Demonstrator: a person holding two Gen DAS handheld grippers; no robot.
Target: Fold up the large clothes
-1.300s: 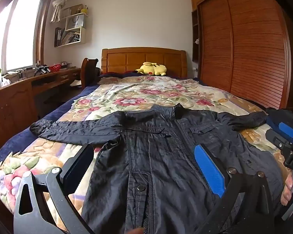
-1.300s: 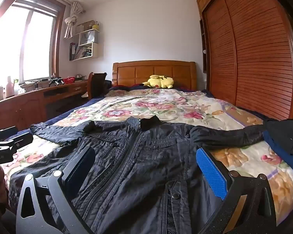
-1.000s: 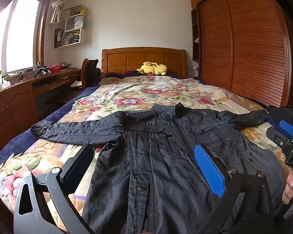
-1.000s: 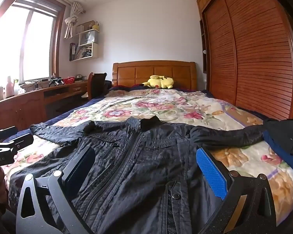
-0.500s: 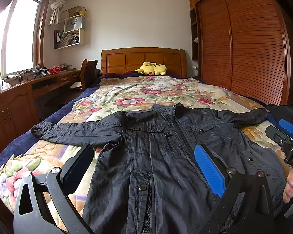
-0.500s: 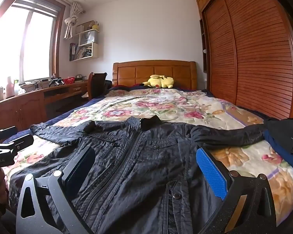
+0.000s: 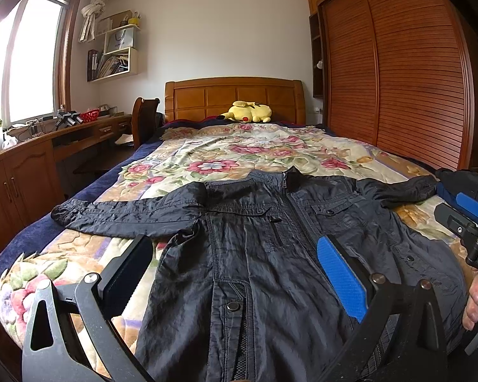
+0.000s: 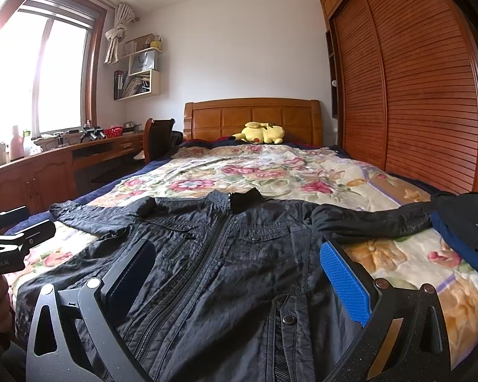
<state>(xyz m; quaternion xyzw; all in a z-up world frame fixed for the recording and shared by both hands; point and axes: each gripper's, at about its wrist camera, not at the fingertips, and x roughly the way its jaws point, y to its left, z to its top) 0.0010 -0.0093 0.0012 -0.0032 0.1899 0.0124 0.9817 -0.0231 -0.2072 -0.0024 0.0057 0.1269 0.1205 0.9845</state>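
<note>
A dark blue-black jacket (image 7: 271,238) lies face up on the bed, zipped, collar toward the headboard, both sleeves spread out sideways. It also shows in the right wrist view (image 8: 232,261). My left gripper (image 7: 235,264) is open and empty, held above the jacket's lower left front. My right gripper (image 8: 235,270) is open and empty above the lower right front. The right gripper shows at the right edge of the left wrist view (image 7: 468,226), and the left gripper at the left edge of the right wrist view (image 8: 12,235).
The bed has a floral quilt (image 7: 239,152) and a wooden headboard (image 7: 232,95) with a yellow plush toy (image 7: 248,113). A wooden desk (image 7: 32,152) and chair (image 7: 145,117) stand left. A slatted wardrobe (image 7: 398,79) runs along the right. Dark clothes (image 8: 462,222) lie at the bed's right edge.
Both grippers have tilted up and drawn back slightly, so the jacket sits lower in the views. Both stay open. The jacket has not moved.
</note>
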